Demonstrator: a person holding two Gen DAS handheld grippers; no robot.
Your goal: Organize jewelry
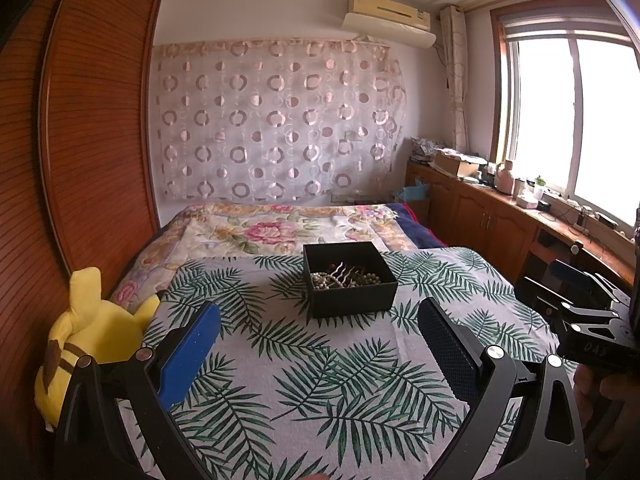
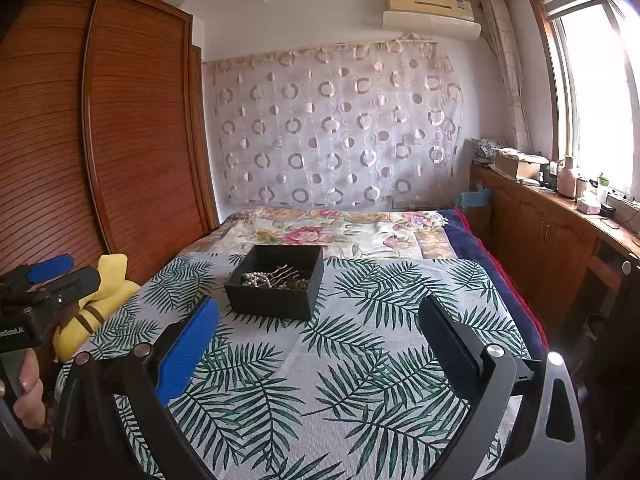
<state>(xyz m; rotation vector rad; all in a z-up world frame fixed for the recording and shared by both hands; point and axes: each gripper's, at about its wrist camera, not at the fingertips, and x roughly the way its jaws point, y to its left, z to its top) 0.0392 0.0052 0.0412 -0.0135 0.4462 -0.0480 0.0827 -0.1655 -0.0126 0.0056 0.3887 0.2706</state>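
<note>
Palm-leaf cloth point(image 1: 304, 392) covers the near end of the bed beneath us, green fronds on a pale ground. We hold our left gripper point(image 1: 320, 332) above it with its jaws spread wide apart and nothing between the blue pads point(image 1: 192, 356). Our right gripper point(image 2: 320, 332) hangs likewise over the cloth, jaws parted and bare; from the left camera it shows at the right edge. Beyond both pairs of fingers, well apart from them, a black open box point(image 1: 350, 280) sits on the cloth, near its far edge. Inside it lies the jewelry point(image 1: 344, 278): pale bead strands heaped together with a wavy-pronged hair comb point(image 2: 286, 273) on top; darker pieces are in there too, but we cannot make them out. At the left edge of the bed a yellow plush toy point(image 1: 88, 340) rests against the wooden wardrobe point(image 1: 80, 140). Past the box a floral quilt point(image 1: 280, 228) runs to the head of the bed. Behind it a sheer curtain with rings point(image 1: 276, 120) hangs on the wall, an air conditioner point(image 1: 390, 16) above it, and a window point(image 1: 572, 120) over a cluttered wooden counter point(image 1: 500, 204) on the right
</note>
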